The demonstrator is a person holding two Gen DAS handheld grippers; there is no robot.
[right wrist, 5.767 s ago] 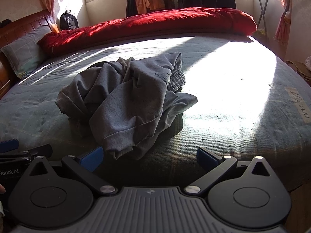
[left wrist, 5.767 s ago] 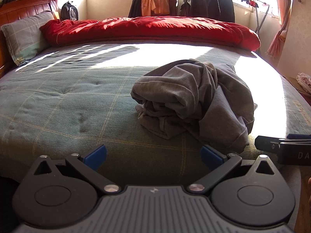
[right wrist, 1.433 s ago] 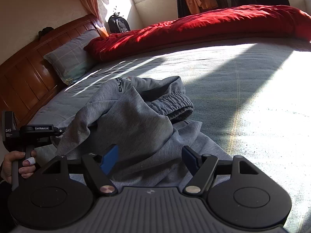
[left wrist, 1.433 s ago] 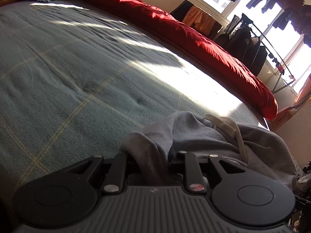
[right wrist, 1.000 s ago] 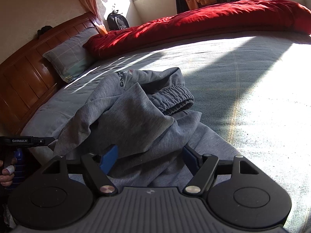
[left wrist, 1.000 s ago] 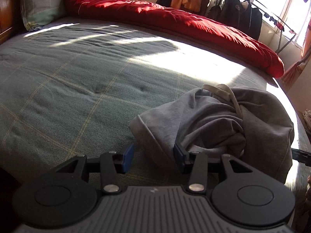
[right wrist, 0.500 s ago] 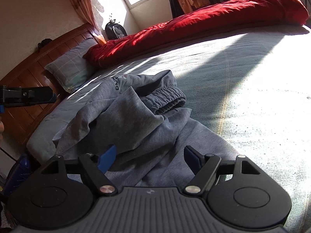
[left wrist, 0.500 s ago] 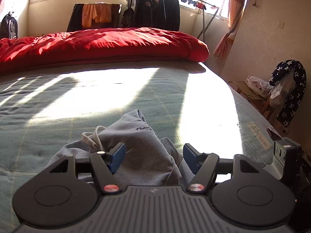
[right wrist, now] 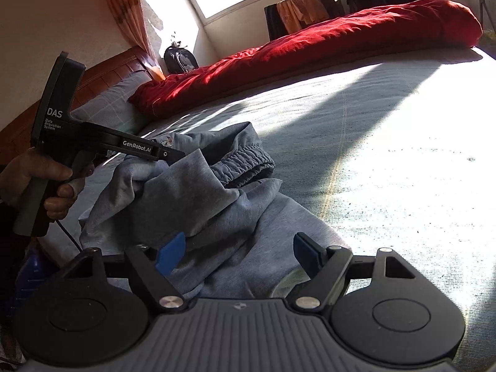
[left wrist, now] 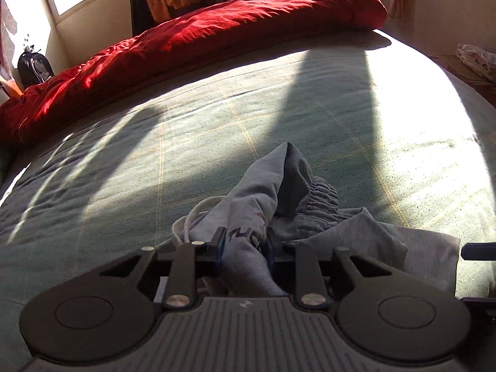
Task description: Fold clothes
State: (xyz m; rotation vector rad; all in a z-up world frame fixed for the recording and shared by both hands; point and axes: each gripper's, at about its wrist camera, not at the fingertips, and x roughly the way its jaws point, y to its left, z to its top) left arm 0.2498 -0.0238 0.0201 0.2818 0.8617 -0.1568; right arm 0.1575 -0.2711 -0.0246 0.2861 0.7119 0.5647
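**Operator:** Closing now: the left claw (left wrist: pixel 243 248) has its jaws coming together on a bunched fold of the grey sweatpants (right wrist: pixel 198 198), with printed fabric between the pads. Is that grip adequate?

**Technician:** Probably, but confirm that the pads pinch a single edge and not several layers. The garment lies crumpled near the front edge of the bed (left wrist: pixel 186 142), elastic waistband (right wrist: pixel 245 158) toward the red duvet (left wrist: pixel 217 34).

**Operator:** Status of the right claw (right wrist: pixel 238 252)?

**Technician:** Jaws wide, nothing held; grey cloth lies between and below the blue pads (right wrist: pixel 169 254), untouched by them. Recommended procedure: lower it onto the matching edge of the garment, close firmly, then lift both claws together and spread them apart so the fabric hangs flat.

**Operator:** Risk?

**Technician:** The drawstring (left wrist: pixel 198 209) may snag. Keep it clear of the pads.
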